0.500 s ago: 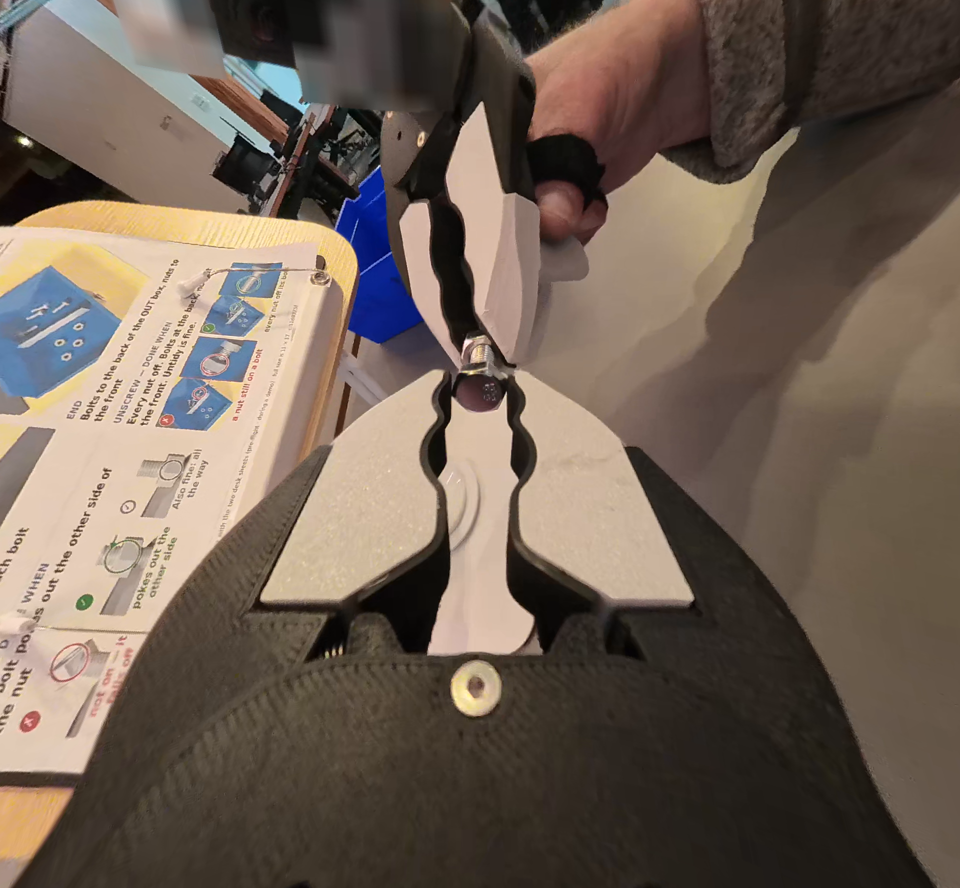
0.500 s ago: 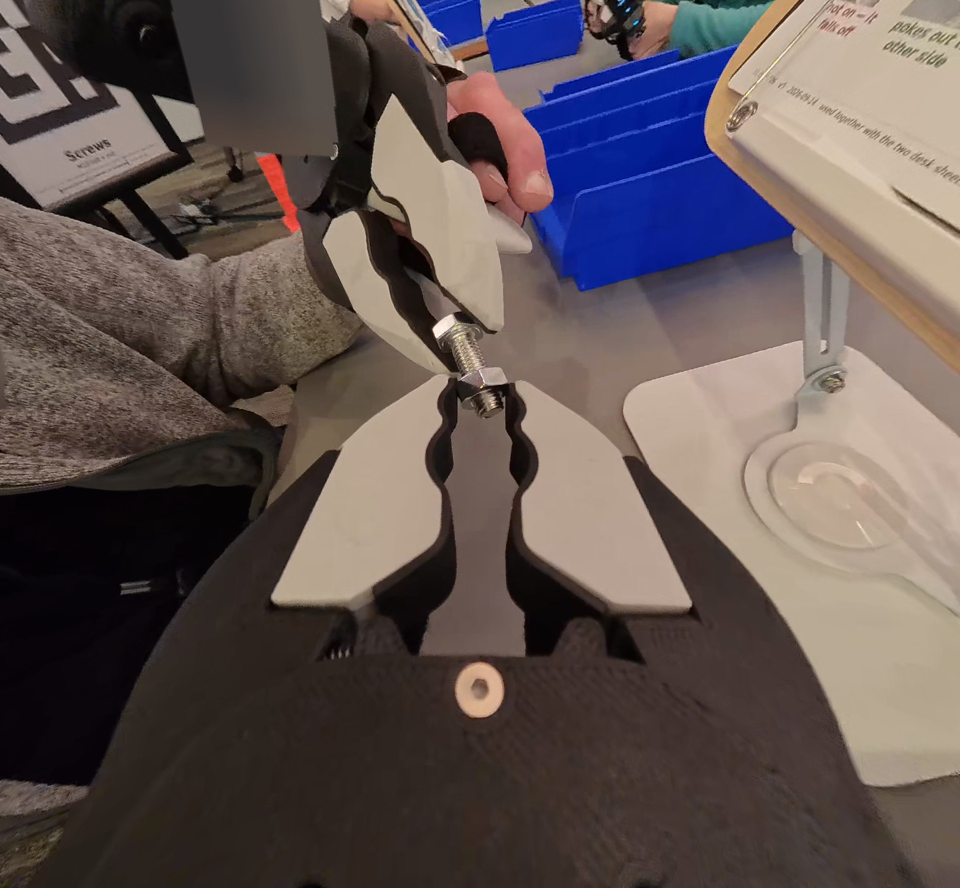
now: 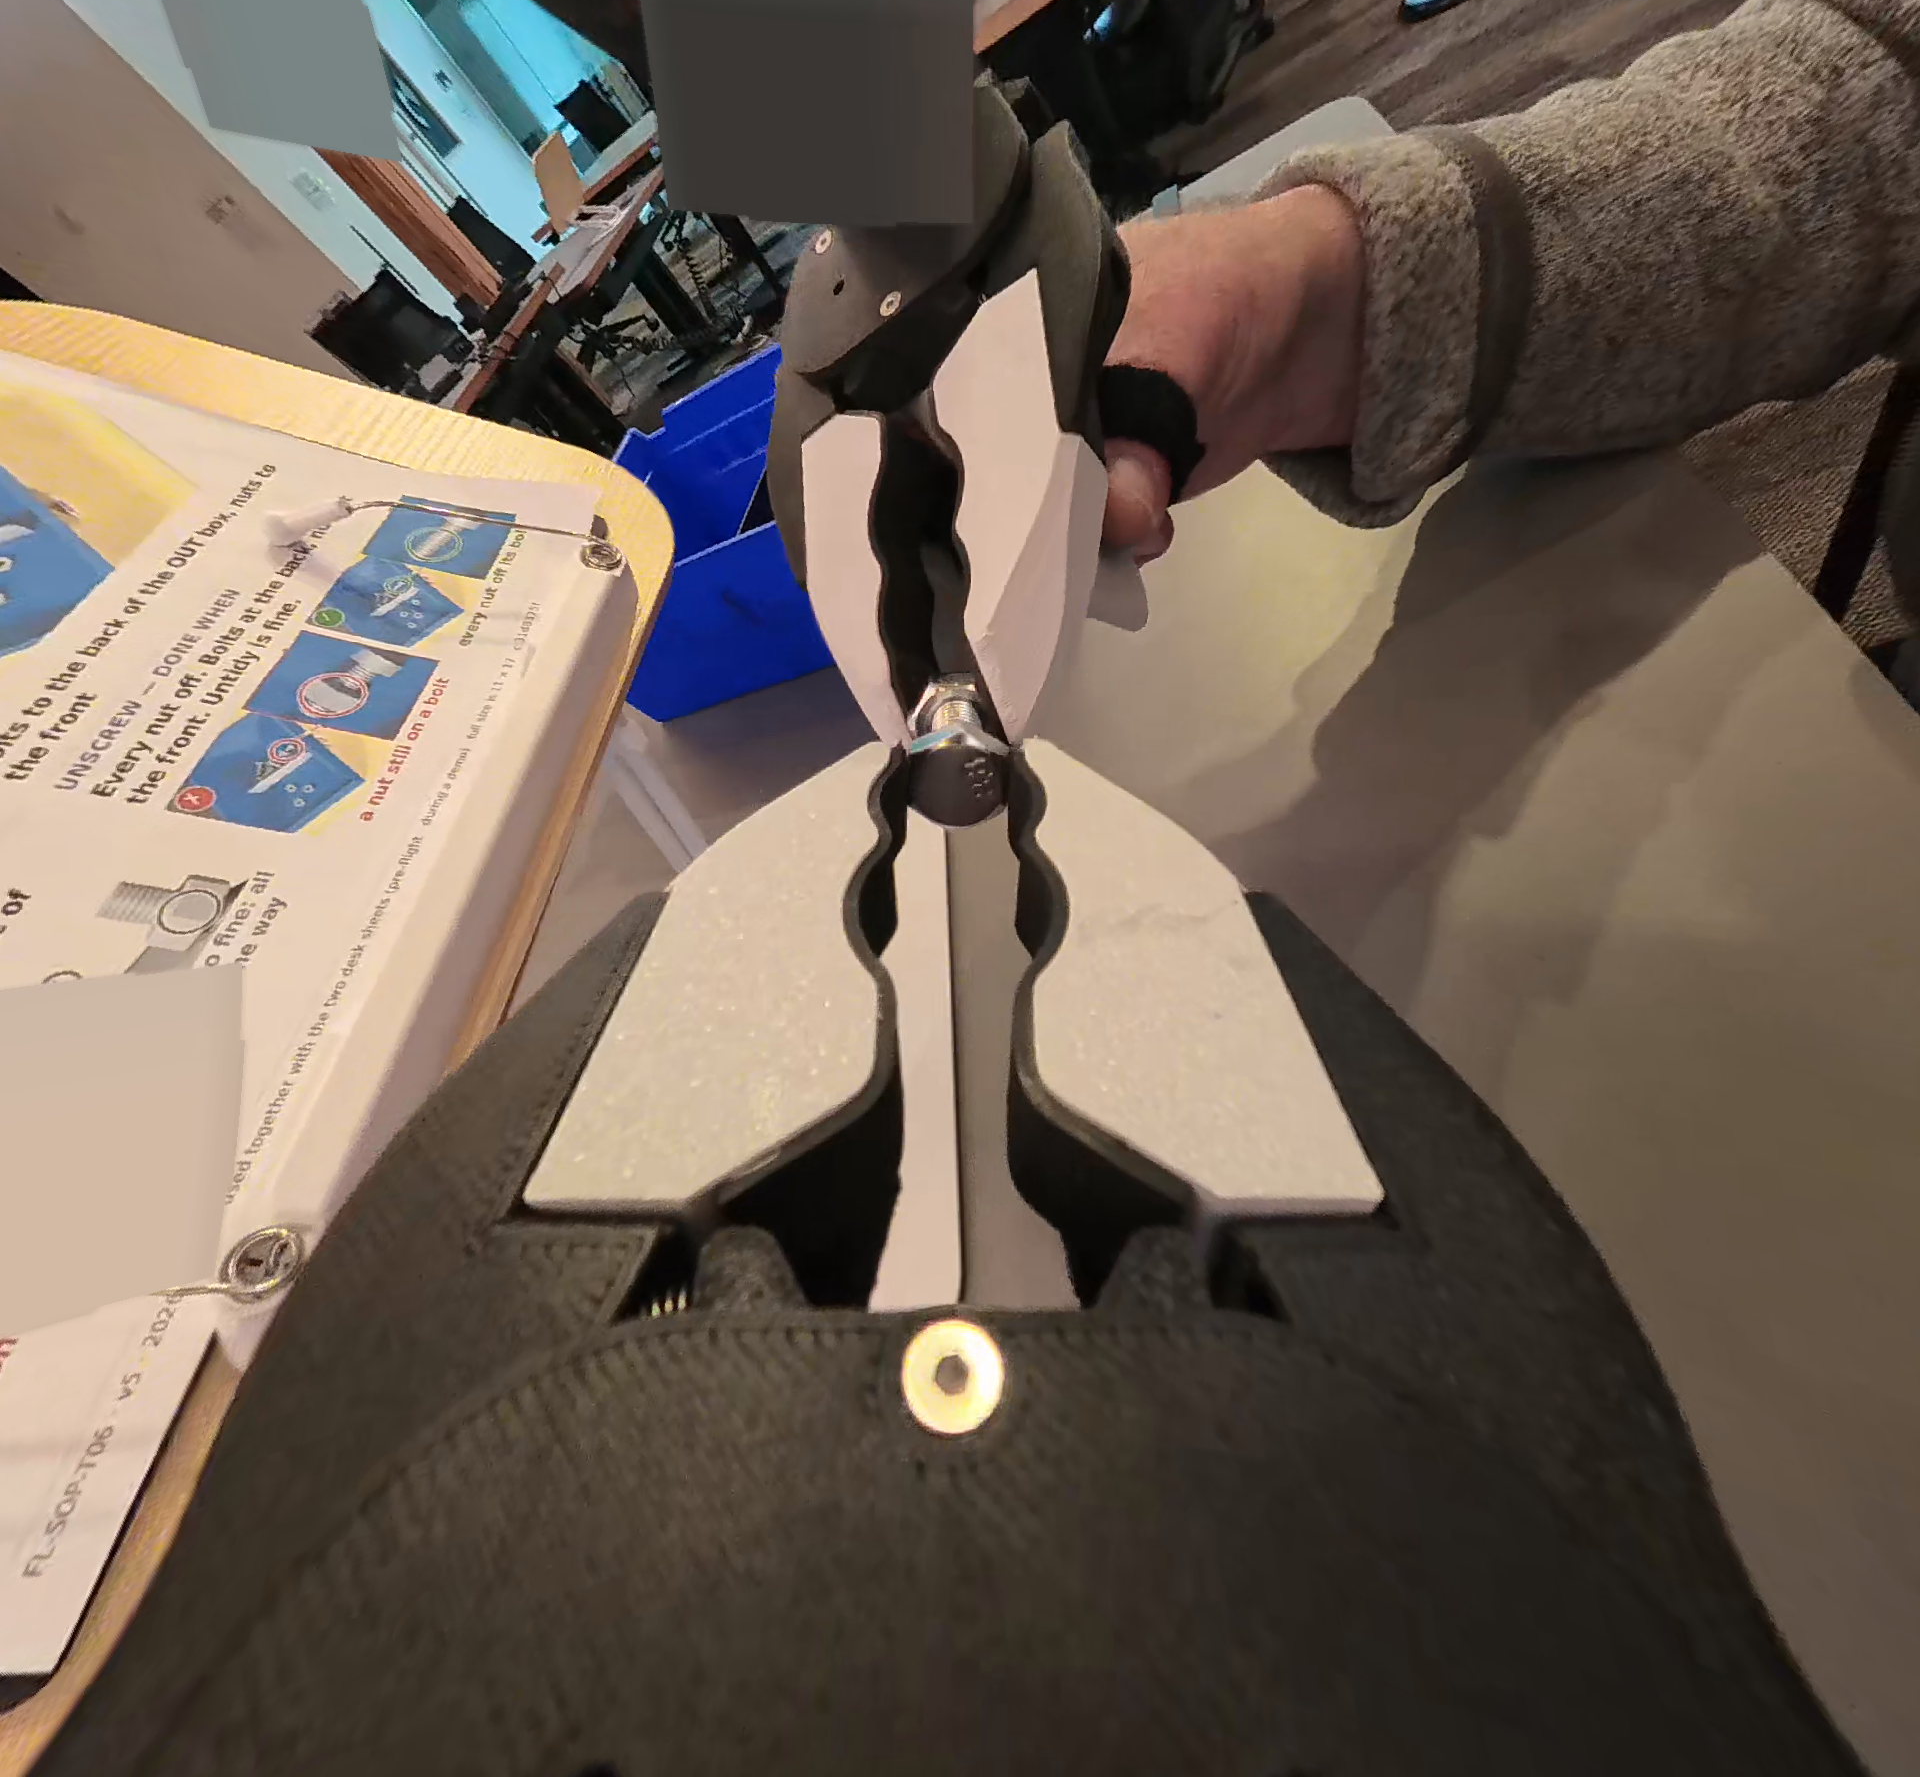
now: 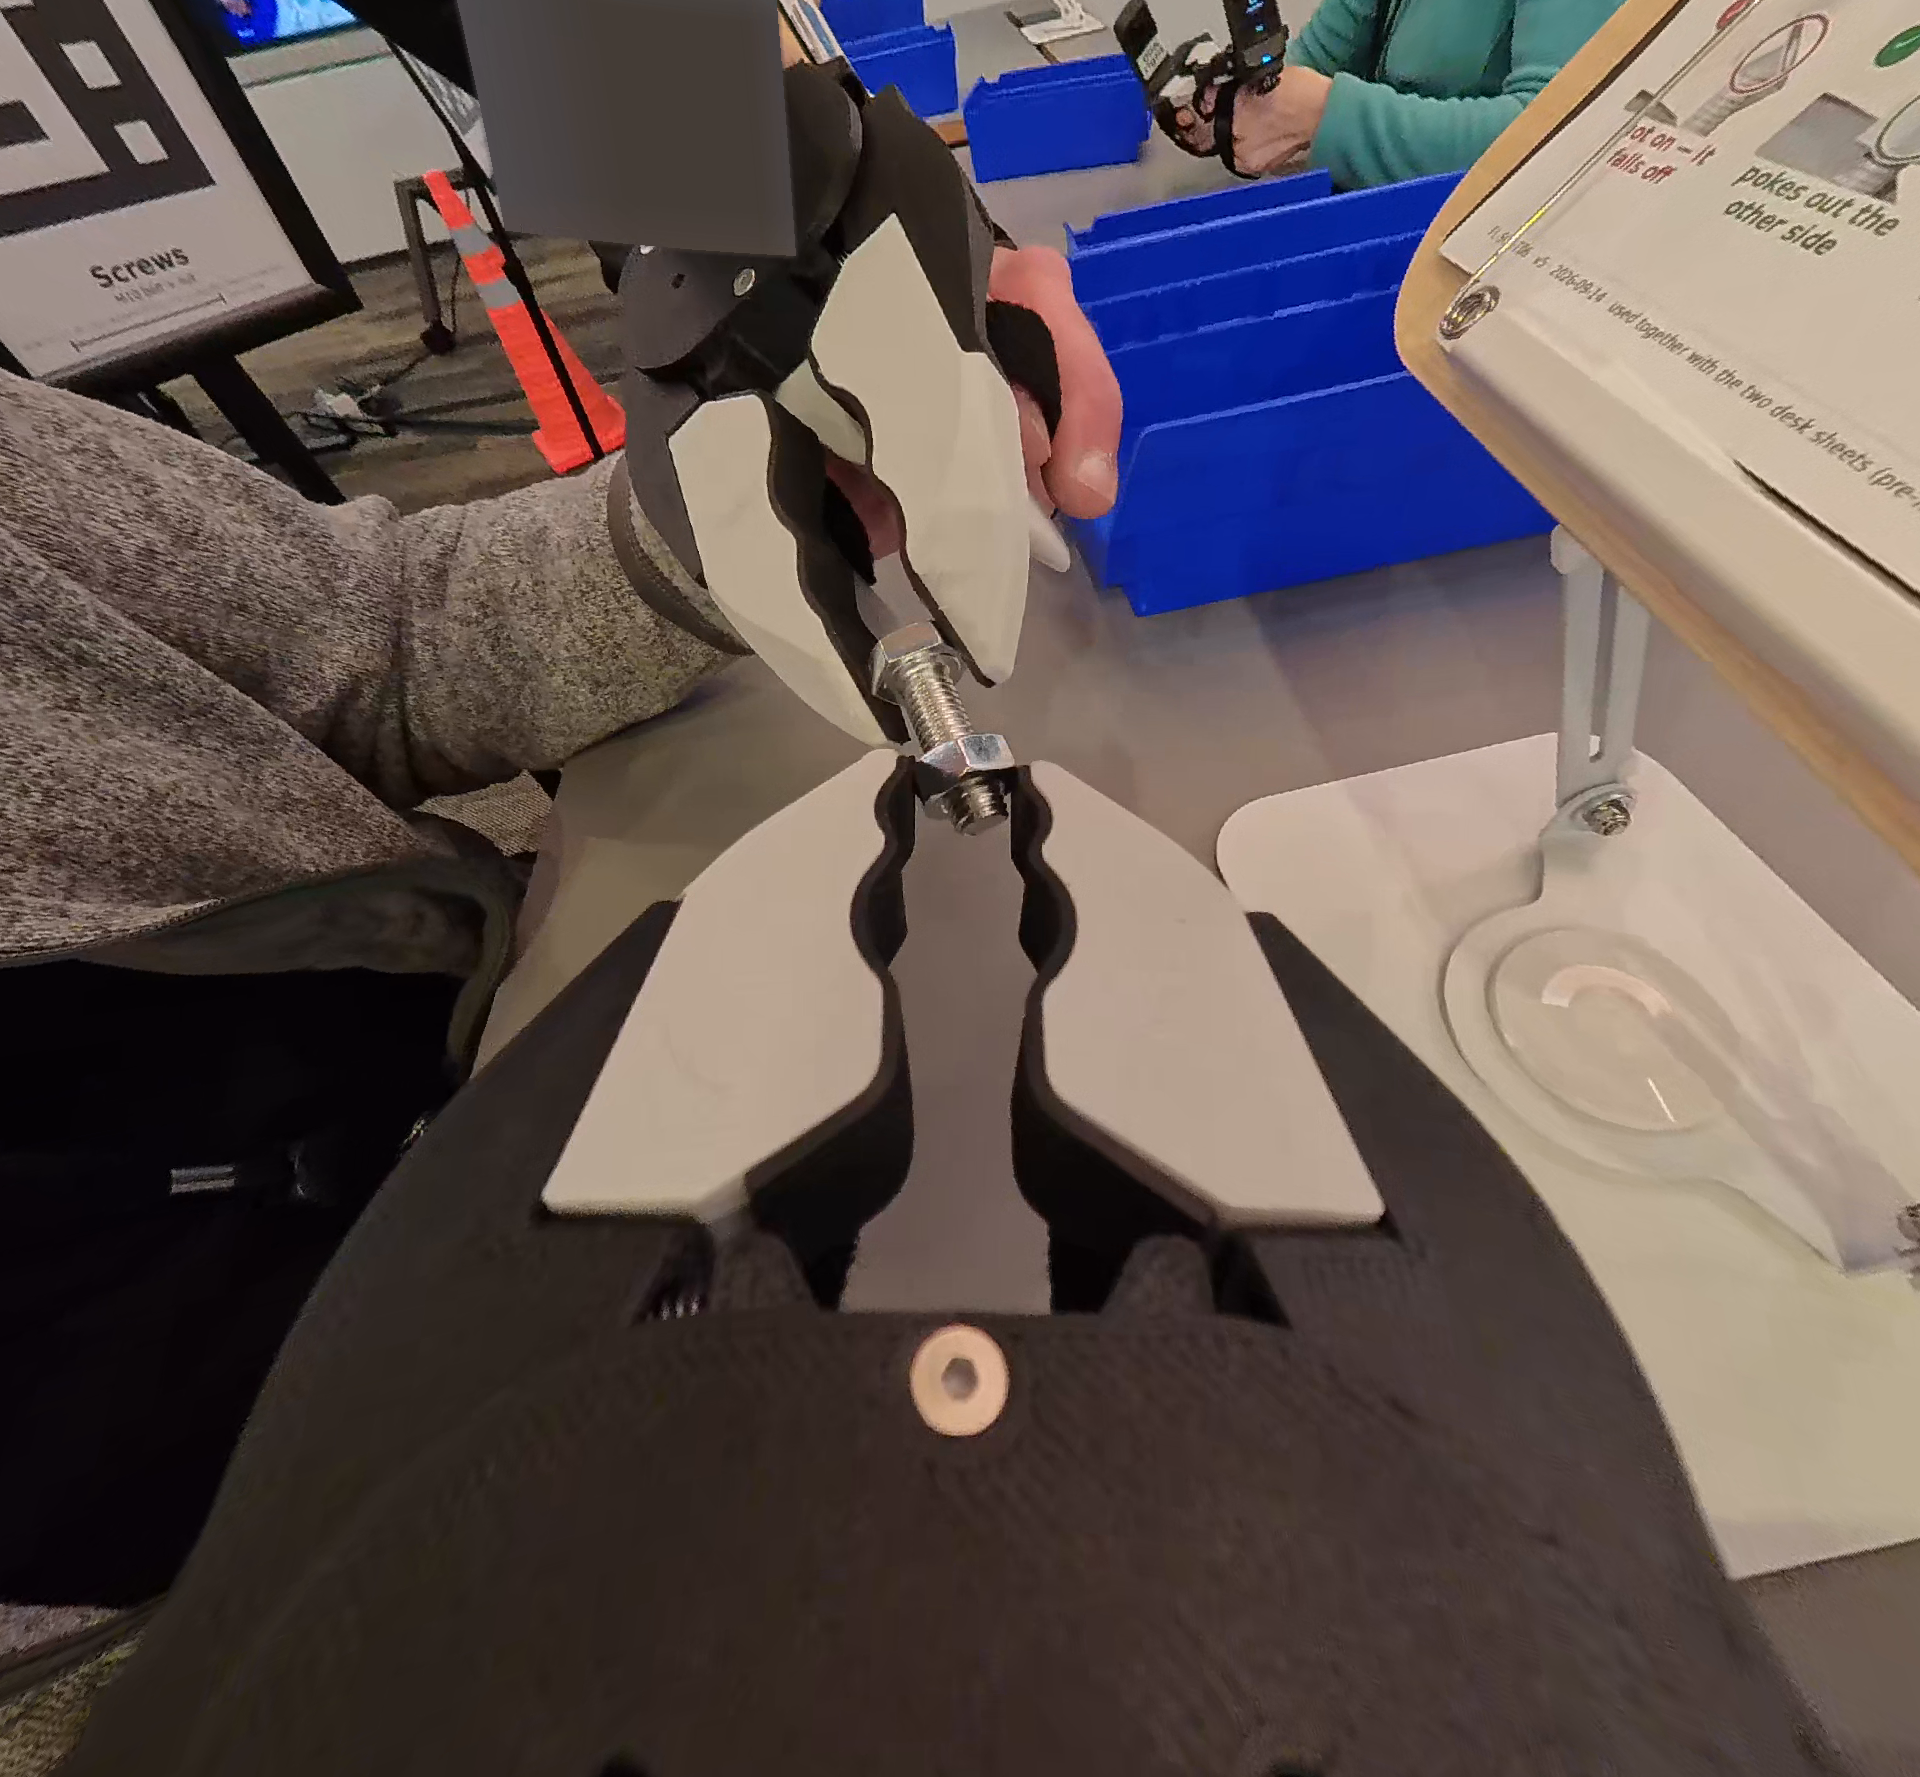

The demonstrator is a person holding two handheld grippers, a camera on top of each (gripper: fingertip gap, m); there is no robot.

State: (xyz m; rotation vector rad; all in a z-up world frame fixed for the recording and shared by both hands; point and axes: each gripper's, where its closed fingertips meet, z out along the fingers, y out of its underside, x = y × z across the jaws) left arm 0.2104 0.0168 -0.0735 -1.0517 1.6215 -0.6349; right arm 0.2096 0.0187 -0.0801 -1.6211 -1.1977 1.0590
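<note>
Grey table (image 4: 1299, 688); fingers (image 4: 810, 948) pinching nut (image 4: 971, 759).

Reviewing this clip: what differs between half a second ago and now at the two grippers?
Very little. No grasp changed: the left gripper keeps the bolt by its head, the right gripper keeps the nut, with thread showing between them as before. The left wrist view now takes in more of the room behind, so that gripper seems to have tilted. Both hands stay over the grey table.

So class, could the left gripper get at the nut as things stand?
Probably not: the left gripper is shut on the bolt head, and the right gripper already clamps the nut.
</note>
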